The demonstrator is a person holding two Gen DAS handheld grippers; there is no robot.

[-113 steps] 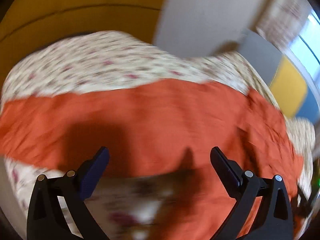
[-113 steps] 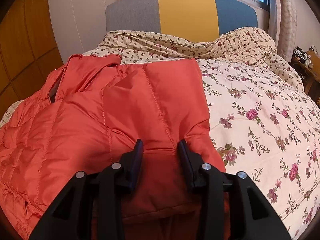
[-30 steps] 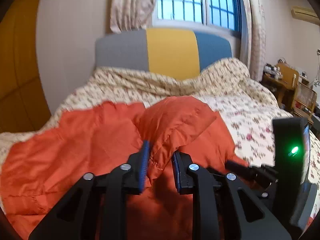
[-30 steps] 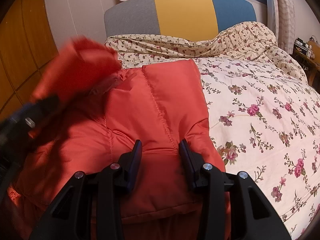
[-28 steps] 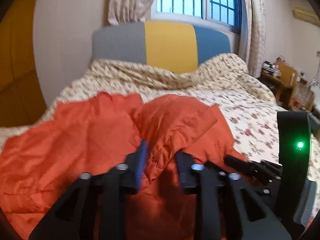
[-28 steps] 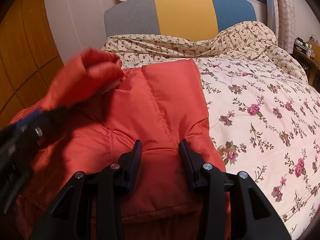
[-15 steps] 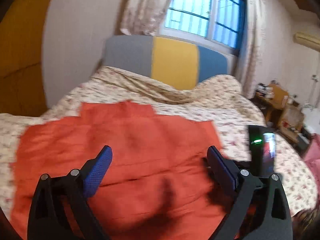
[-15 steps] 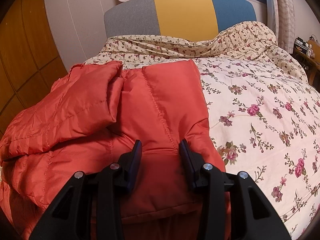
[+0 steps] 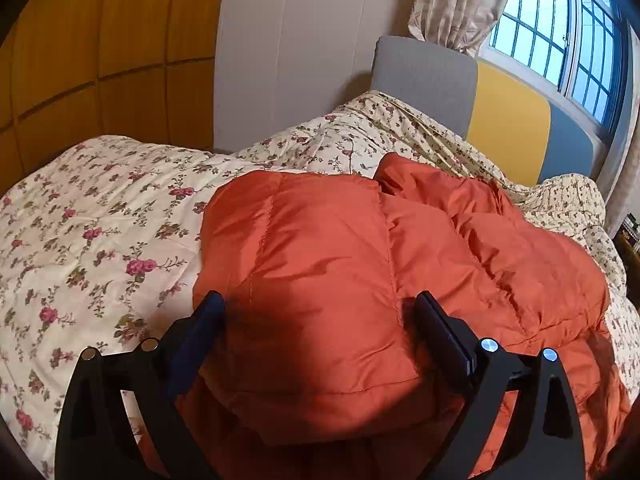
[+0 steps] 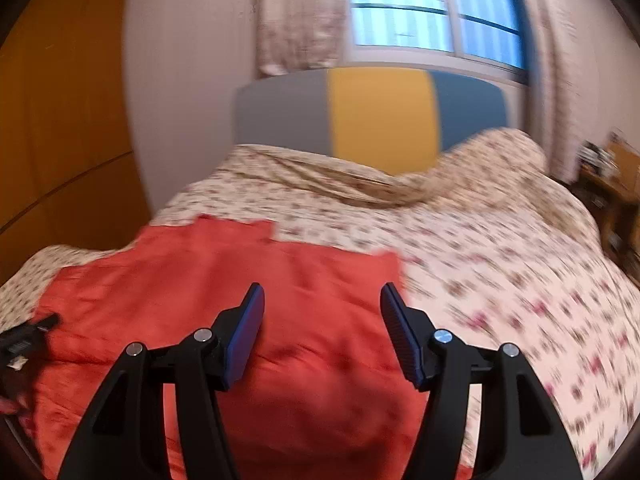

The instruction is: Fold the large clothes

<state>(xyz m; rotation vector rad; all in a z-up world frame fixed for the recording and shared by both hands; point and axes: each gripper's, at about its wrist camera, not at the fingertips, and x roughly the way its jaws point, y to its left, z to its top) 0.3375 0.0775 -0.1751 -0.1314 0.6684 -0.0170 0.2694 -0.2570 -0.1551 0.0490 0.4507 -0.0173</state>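
Observation:
An orange-red quilted down jacket [image 9: 360, 264] lies folded in on itself on the floral bedspread [image 9: 92, 240]. My left gripper [image 9: 320, 316] is open, its jaws wide apart just over the jacket's near left part, holding nothing. In the right wrist view the jacket [image 10: 240, 280] lies below and ahead, blurred by motion. My right gripper [image 10: 322, 316] is open above the jacket's near right part and empty. The left gripper's tip [image 10: 28, 334] shows at the far left edge of that view.
The bed has a grey, yellow and blue headboard [image 10: 372, 112] under a barred window [image 9: 560, 32] with curtains. Orange wooden wall panels [image 9: 100, 52] stand on the left. A wooden side table [image 10: 616, 184] with small items is at the right.
My left gripper let go of the sleeve it had carried over the jacket, opened and swung to the jacket's left side. My right gripper let go of the hem, opened and lifted.

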